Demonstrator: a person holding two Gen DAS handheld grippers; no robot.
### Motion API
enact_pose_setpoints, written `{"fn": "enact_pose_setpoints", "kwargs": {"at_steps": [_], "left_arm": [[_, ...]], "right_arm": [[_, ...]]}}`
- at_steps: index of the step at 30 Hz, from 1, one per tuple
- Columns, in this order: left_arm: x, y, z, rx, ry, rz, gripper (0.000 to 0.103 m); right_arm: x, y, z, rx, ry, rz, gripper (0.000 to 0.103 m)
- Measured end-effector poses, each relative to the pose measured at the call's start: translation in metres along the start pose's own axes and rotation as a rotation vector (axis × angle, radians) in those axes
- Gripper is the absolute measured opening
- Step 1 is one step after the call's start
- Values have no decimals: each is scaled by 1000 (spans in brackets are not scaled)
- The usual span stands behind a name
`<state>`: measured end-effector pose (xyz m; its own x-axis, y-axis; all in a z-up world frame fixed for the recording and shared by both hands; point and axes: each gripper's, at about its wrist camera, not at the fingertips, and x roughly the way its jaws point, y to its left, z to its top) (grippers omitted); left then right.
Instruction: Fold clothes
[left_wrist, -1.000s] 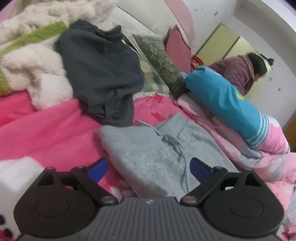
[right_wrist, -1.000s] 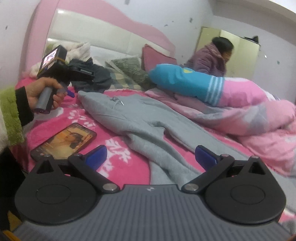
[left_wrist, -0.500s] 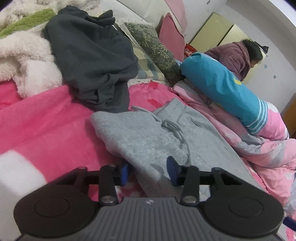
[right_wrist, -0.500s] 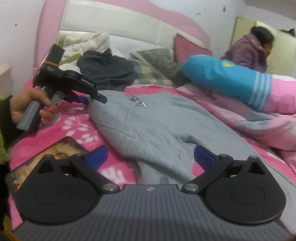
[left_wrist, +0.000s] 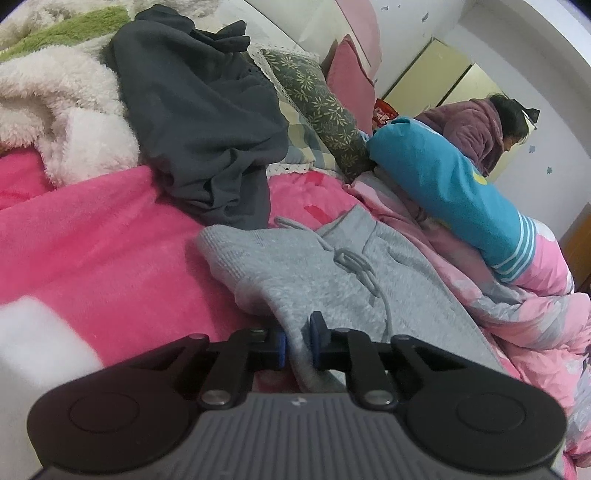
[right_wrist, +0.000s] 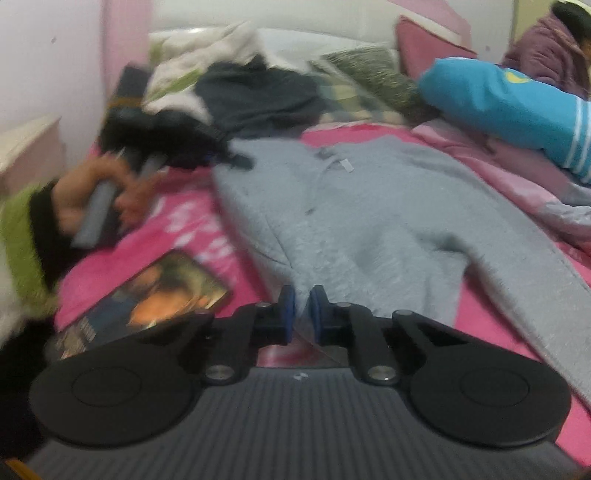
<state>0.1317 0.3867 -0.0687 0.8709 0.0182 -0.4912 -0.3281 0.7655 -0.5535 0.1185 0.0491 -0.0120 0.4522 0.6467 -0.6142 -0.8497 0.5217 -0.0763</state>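
Both tongs have closed within the last second. The left tongs (left_wrist: 297, 341), which were wide open before, now pinch the near edge of the grey sweatpants (left_wrist: 332, 280) beside the waistband, a little on the near side of the drawstring (left_wrist: 360, 271). The right tongs (right_wrist: 302, 308) have also come together on the grey cloth lower down, near the crotch (this view is blurred, so I judge the grip from the cloth standing between the blue pads). The sweatpants lie spread on the pink blanket (left_wrist: 92, 229), with the dark grey garment (left_wrist: 199, 110) beyond the waistband and a phone (right_wrist: 147, 302) to the left of the legs. With one side held at two places, it seems ready to be lifted over for a lengthwise fold.
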Motion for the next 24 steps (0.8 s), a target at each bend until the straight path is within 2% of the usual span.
{"fn": "enact_pose_setpoints", "kwargs": {"at_steps": [3, 5, 8, 9, 11, 13, 15, 18, 20, 24], "left_arm": [[-1, 0, -1, -5, 1, -7, 14], [0, 2, -1, -15, 20, -26, 17], [2, 6, -2, -41, 57, -67, 35], [3, 7, -2, -46, 66, -78, 39], [4, 6, -3, -41, 67, -81, 39], [5, 4, -4, -33, 63, -73, 36], [5, 3, -5, -29, 58, -63, 33], [6, 5, -6, -40, 51, -60, 23], [6, 9, -5, -56, 49, -69, 22], [6, 11, -4, -66, 46, -78, 14]], "right_arm": [[-2, 14, -13, -20, 23, 12, 8], [-7, 18, -16, -24, 8, -17, 8], [-18, 22, -14, -42, -42, -58, 10], [-22, 24, -12, -55, -61, -61, 10], [-28, 28, -8, -85, -90, -61, 13], [-29, 30, -5, -124, -101, -89, 31], [-27, 23, 0, -110, -120, -116, 44], [-25, 4, 8, 4, -139, -115, 45], [-26, -2, 10, 72, -150, -86, 45], [-22, -4, 5, 96, -126, -85, 44]]}}
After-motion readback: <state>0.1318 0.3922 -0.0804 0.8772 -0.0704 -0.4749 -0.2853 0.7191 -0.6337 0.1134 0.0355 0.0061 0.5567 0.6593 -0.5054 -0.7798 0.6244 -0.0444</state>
